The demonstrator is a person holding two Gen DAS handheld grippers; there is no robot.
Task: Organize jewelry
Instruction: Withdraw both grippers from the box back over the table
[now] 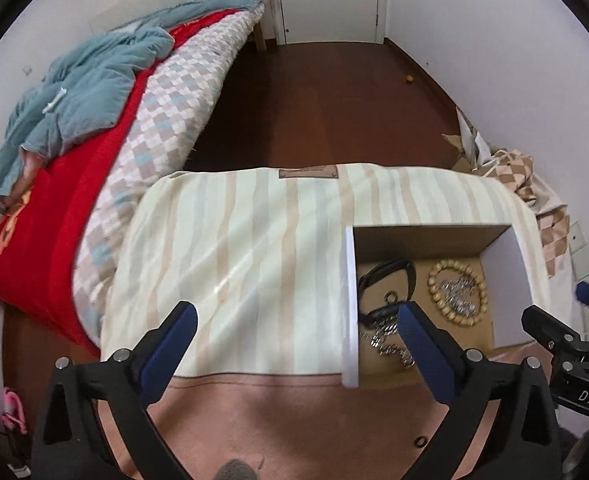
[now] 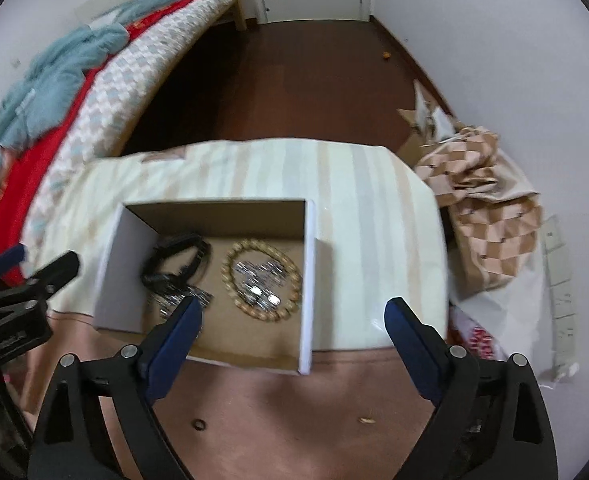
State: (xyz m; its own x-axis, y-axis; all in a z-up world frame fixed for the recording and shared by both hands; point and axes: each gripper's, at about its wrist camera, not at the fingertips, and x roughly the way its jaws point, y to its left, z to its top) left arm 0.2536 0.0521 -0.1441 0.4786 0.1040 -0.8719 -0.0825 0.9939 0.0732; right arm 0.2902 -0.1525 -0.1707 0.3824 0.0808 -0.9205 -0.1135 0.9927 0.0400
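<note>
An open cardboard box with white walls (image 1: 350, 300) (image 2: 122, 272) stands on a striped cloth. Inside lie a wooden bead bracelet (image 1: 434, 294) (image 2: 230, 280) ringed around a silver chain (image 1: 458, 294) (image 2: 260, 280), a black band (image 1: 390, 274) (image 2: 178, 254) and a second silver chain (image 1: 390, 342) (image 2: 174, 298). My left gripper (image 1: 294, 312) hangs open above the box's left wall, its right finger over the chain. My right gripper (image 2: 294, 304) is open over the box's near right corner. Neither holds anything. A small dark ring (image 1: 420, 442) (image 2: 199, 424) lies on the pink surface in front of the box.
The striped cloth (image 1: 254, 240) covers a low table with a pink surface (image 2: 294, 400) at its near edge. A bed with red and blue-green bedding (image 1: 74, 120) is on the left. A checkered bag (image 2: 490, 216) and papers lie at the right, with brown floor beyond.
</note>
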